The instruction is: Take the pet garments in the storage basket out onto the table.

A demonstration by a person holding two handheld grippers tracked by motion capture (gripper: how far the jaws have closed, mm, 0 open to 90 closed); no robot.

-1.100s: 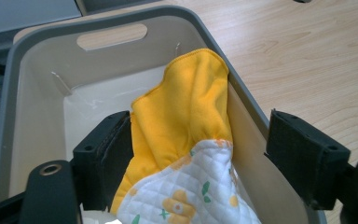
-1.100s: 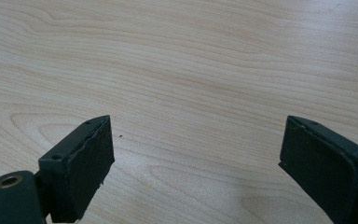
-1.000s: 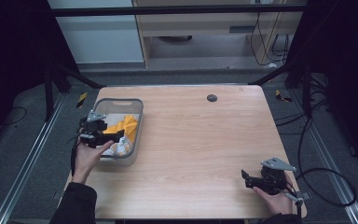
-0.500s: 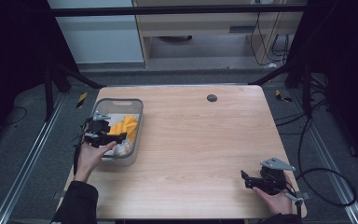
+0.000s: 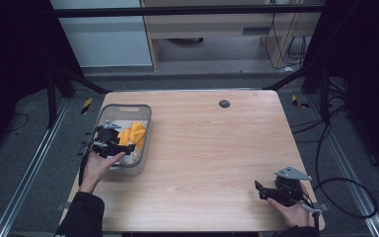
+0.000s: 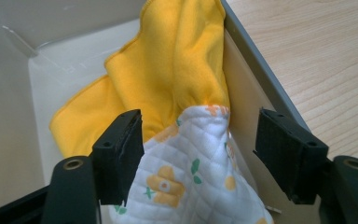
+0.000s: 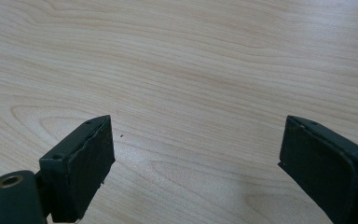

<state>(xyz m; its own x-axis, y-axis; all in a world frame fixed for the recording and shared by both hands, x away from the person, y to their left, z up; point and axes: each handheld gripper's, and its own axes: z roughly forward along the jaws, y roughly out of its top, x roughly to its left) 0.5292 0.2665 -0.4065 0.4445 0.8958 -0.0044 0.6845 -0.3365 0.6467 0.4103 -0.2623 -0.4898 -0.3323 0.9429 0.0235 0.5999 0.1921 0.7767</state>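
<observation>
My left claw [image 6: 198,149] hangs inside the grey bin [image 5: 143,129], jaws just been closing but not yet pinching. The white quilted floral cloth [image 6: 191,172] bunches between them, brushing one jaw, and the yellow cloth [image 6: 168,70] lies just beyond. My right claw [image 7: 196,154] hovers wide open over bare table [image 7: 191,56], holding nothing.

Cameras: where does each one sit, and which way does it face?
High view: above the person's side, facing forward and down at the wooden table; both forearms, left gripper, right gripper.
Left gripper view: on that gripper, looking into the grey plastic bin; its jaws straddle the white quilted floral cloth.
Right gripper view: faces bare tabletop; open jaws.
Shared: yellow cloth, high and left views.
</observation>
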